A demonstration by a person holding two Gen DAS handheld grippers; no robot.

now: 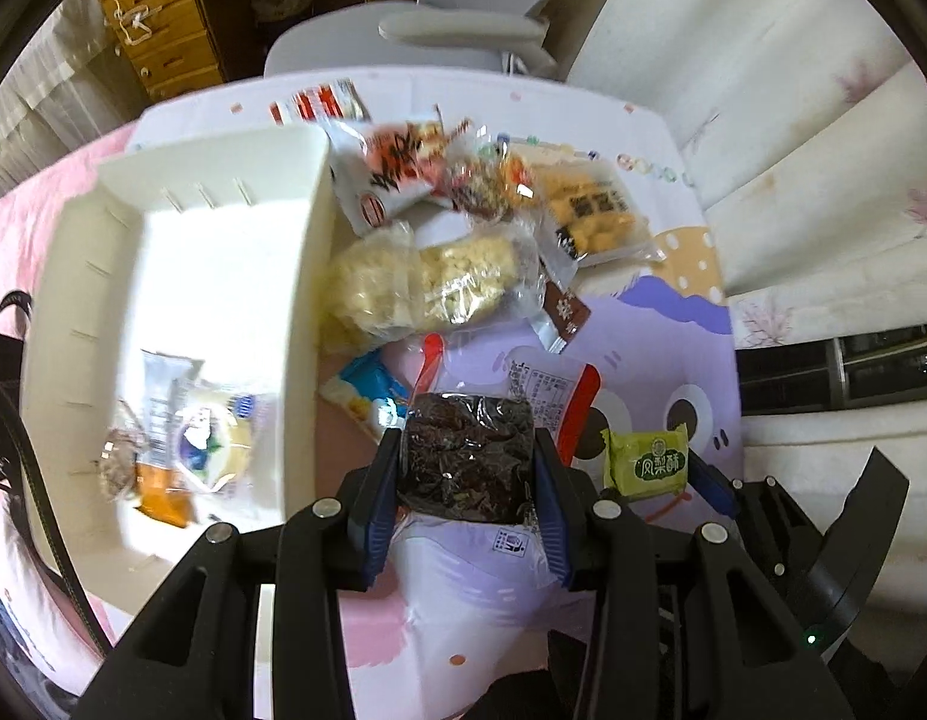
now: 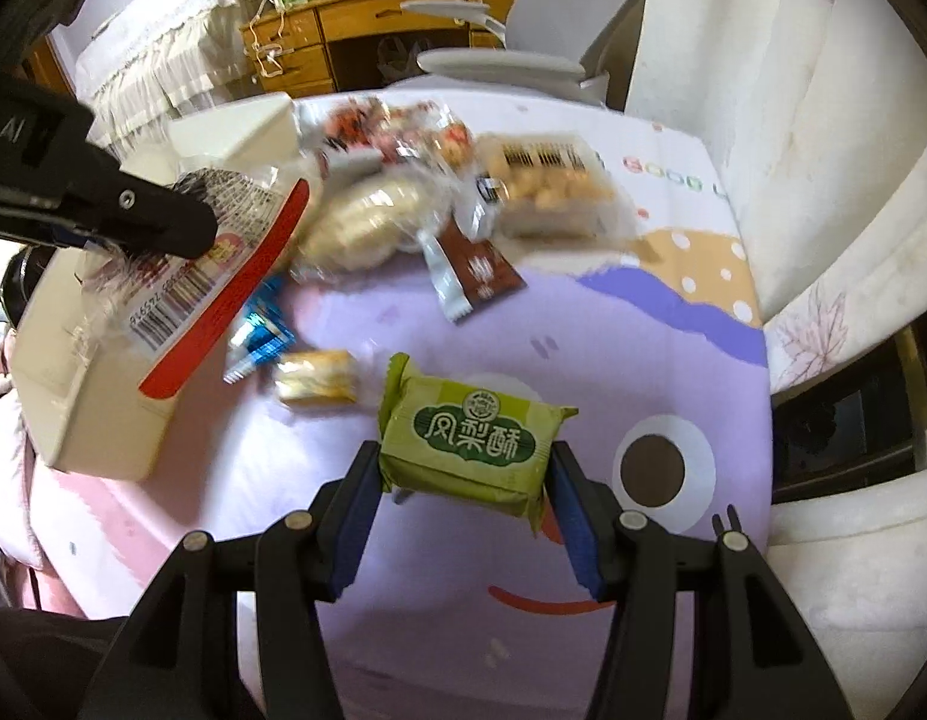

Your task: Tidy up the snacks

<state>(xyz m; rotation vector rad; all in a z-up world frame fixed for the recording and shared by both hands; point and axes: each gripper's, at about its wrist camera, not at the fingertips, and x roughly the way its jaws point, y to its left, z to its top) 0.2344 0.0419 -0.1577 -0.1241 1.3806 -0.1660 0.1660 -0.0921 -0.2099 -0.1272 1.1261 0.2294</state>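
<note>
Your left gripper is clamped on a dark snack packet with a red-edged clear wrapper, held above the cartoon-print cloth just right of the white bin. Your right gripper is closed on a green pastry packet, its blue pads pressing both ends. The bin holds a few wrapped snacks. A snack pile lies beside the bin's far right wall.
</note>
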